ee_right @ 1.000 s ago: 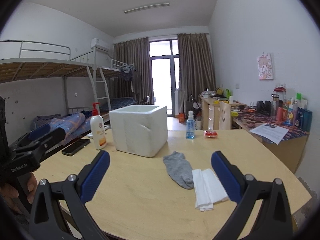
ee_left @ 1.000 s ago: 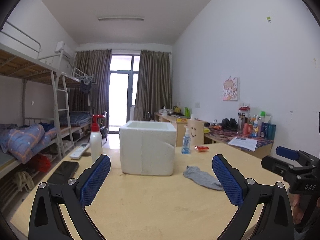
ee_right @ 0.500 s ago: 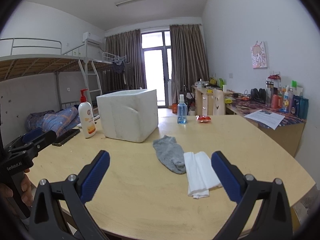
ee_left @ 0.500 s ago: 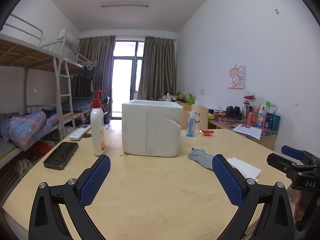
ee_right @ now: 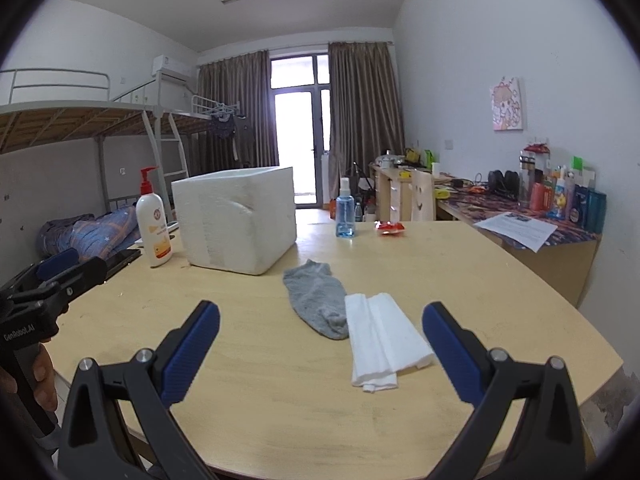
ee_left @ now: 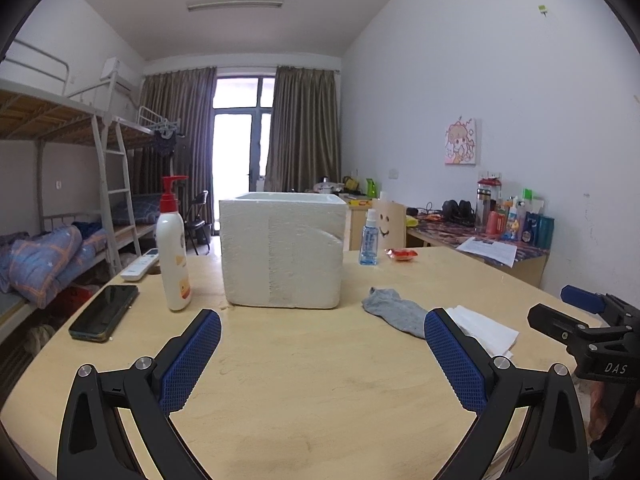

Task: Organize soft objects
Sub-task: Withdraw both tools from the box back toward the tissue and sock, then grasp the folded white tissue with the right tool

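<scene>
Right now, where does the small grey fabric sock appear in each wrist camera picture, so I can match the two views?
Left wrist view: the small grey fabric sock lies right of centre on the table, partly behind the right fingertip.
Right wrist view: the sock lies near the centre, touching the folded white cloth.
Shared landmark: the white foam box, behind and left of the sock in both.

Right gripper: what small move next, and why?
Probably ease the right gripper forward and down onto the grey sock. Its jaws are open and empty, and the sock lies flat just ahead, touching the folded white cloth, outside the foam box.
</scene>
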{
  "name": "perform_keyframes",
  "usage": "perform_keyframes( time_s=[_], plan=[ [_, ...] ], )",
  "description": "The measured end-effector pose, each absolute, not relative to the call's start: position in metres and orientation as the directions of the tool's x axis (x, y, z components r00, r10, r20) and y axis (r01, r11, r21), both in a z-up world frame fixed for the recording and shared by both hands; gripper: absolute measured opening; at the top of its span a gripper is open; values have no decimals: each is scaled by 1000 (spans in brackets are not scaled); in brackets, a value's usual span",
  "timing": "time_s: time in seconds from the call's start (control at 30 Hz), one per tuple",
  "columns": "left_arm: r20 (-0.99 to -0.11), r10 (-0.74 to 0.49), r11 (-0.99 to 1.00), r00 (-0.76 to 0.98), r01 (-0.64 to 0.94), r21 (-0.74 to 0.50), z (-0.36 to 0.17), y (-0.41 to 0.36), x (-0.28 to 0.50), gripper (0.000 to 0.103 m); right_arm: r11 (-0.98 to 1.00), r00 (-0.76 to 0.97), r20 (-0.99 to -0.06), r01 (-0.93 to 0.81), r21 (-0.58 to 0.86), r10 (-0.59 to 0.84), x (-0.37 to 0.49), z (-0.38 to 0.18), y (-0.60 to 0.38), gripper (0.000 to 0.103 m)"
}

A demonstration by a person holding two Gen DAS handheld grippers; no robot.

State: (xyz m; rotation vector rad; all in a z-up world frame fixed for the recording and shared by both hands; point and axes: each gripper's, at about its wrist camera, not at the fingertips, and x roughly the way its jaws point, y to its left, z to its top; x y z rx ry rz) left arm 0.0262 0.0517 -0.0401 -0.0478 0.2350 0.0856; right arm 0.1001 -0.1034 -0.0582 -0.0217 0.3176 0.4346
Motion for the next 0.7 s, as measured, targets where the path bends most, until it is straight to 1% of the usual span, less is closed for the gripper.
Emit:
perform_keyframes(
  time_s=[0.27, 0.37, 0.4, 0.5, 0.6, 0.7],
  plan=[
    [-247, 4, 999, 969, -12, -31, -34, 32, 49, 102, 935, 885, -308, -351, 54, 350, 107, -58, -125, 102],
    [-258, -13, 1000, 966, 8, -19, -29, 25, 58, 102, 947, 891, -319, -309, 93, 322, 117, -57, -137, 102],
    [-256, -35, 999, 966, 29, -26, -26, 24, 60, 102, 949, 888, -333, -299, 102, 316, 121, -56, -141, 102],
    [-249, -53, 999, 967, 52, -13, -22, 18, 68, 102, 948, 894, -316, -290, 132, 317, 124, -50, -153, 102],
    [-268, -70, 998, 961, 68, -20, -22, 17, 79, 102, 946, 892, -317, -295, 134, 323, 127, -50, -155, 102],
    [-292, -84, 996, 953, 81, -22, -23, 16, 90, 102, 950, 889, -337, -284, 128, 311, 136, -54, -153, 102]
  ],
)
